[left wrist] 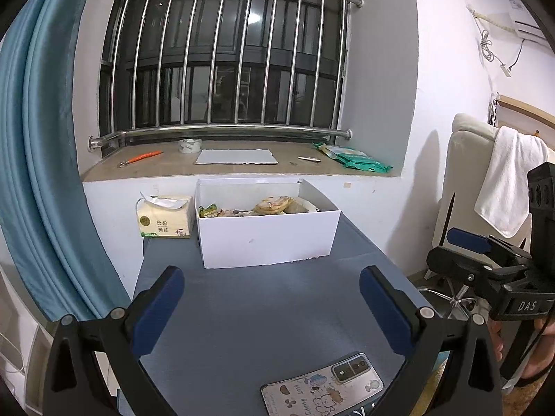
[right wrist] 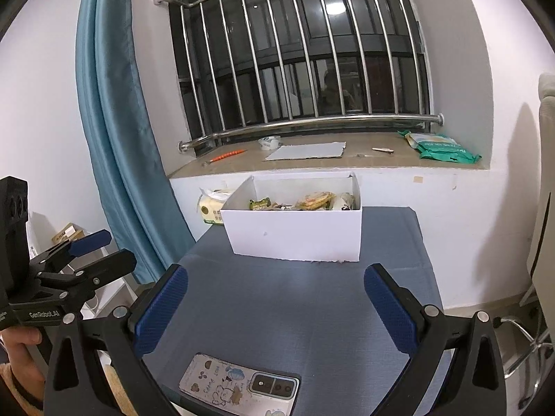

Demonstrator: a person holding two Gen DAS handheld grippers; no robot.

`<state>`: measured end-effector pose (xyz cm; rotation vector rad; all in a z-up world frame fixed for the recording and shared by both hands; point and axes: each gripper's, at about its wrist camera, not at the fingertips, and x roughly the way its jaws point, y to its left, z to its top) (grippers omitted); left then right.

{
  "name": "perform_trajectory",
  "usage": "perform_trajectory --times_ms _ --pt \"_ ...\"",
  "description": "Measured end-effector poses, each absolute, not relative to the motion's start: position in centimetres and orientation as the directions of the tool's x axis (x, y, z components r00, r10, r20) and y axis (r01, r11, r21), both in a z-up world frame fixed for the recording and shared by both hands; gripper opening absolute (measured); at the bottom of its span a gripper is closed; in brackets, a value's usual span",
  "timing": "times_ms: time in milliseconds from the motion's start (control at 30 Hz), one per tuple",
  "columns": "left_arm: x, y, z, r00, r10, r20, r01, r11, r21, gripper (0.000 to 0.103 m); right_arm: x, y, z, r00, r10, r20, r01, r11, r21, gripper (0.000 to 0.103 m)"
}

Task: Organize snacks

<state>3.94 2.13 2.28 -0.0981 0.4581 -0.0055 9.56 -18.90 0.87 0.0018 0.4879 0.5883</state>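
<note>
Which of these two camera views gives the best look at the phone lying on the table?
The right wrist view. There the phone lies almost whole on the blue table, its cartoon case and camera lenses plain, between the open right gripper's fingers. The left wrist view shows the same phone lower, its near end cut by the frame edge.

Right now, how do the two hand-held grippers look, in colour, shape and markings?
Both are black frames with silver bolts and two fingers with blue textured pads. The left hand-held gripper bears white "GenRobot.AI" lettering on its body, seen from the right wrist. The right hand-held gripper bears "DAS", seen from the left wrist. A fuzzy tan sleeve shows behind the left one.
</note>
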Motion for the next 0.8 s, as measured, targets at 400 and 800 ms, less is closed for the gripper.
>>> perform_trajectory --times_ms 400,800 --pt "3.97 2.08 2.13 0.894 -0.027 -0.447 -0.017 0.995 -0.094 0.103 9.50 -18.89 0.95 0.726 0.523 -0.446 -0.525 0.841 0.133 0.103" --pt "3.99 1.81 1.90 0.891 -0.021 -0.454 -0.023 0.996 -0.091 0.103 9.39 -19.09 0.71 0.722 0.527 -0.448 -0.525 0.840 0.141 0.103"
